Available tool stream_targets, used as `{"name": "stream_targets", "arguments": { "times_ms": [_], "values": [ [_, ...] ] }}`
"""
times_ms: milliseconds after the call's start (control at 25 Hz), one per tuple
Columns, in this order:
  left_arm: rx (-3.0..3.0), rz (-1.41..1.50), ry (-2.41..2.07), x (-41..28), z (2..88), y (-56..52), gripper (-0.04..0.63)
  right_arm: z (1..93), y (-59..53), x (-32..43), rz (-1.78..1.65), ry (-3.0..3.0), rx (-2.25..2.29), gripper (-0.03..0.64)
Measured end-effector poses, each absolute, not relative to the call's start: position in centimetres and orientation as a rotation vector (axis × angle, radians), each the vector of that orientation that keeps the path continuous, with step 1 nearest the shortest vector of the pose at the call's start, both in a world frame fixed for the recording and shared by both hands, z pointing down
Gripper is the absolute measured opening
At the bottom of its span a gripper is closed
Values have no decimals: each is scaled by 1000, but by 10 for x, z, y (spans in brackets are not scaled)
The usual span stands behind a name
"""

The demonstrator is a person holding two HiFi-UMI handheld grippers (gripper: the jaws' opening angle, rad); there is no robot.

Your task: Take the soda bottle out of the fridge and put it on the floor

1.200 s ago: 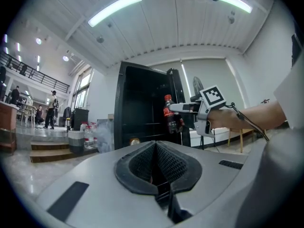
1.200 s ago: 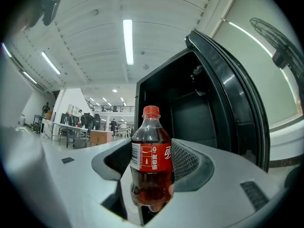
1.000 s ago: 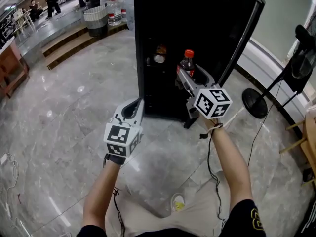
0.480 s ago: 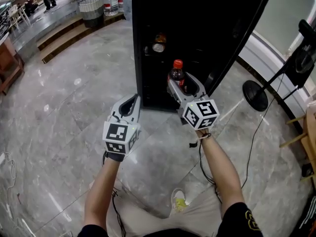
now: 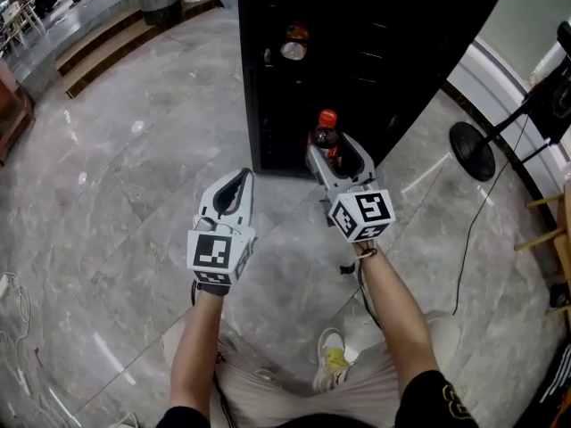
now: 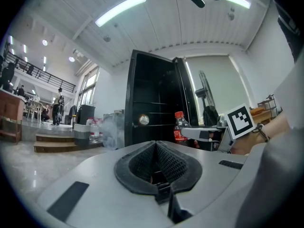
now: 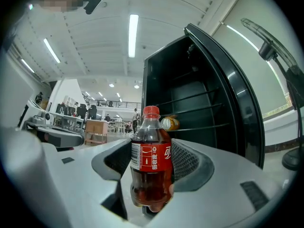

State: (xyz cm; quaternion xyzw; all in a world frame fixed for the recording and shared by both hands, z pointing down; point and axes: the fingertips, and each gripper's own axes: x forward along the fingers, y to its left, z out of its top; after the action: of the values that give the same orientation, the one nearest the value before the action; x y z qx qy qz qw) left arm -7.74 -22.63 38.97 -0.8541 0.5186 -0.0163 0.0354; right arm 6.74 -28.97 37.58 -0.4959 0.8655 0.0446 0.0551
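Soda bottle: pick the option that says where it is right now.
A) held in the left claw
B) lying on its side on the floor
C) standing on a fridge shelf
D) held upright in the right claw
D: the soda bottle stands upright, red cap up, clamped between the pads of the right claw, out in front of the open fridge.
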Motion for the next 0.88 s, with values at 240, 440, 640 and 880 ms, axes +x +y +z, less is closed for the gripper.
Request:
{"name": "stream_targets", "arguments": {
  "times_ms": [240, 440, 640, 880],
  "values": [
    [-2688, -61, 1589, -82, 437, -237, 17, 436, -289, 60, 63, 2625, -1554, 250],
    [-2724, -72, 1560, -84, 462, -235, 17, 485, -291, 59, -16, 2616, -1600, 249],
    [-2741, -78, 1627, -94, 486, -237, 17, 538, -287, 55, -100, 2609, -1647, 249],
    [-2756, -131, 1591, -93, 503, -234, 17, 602, -275, 50, -171, 2617, -1711, 249]
  ]
}}
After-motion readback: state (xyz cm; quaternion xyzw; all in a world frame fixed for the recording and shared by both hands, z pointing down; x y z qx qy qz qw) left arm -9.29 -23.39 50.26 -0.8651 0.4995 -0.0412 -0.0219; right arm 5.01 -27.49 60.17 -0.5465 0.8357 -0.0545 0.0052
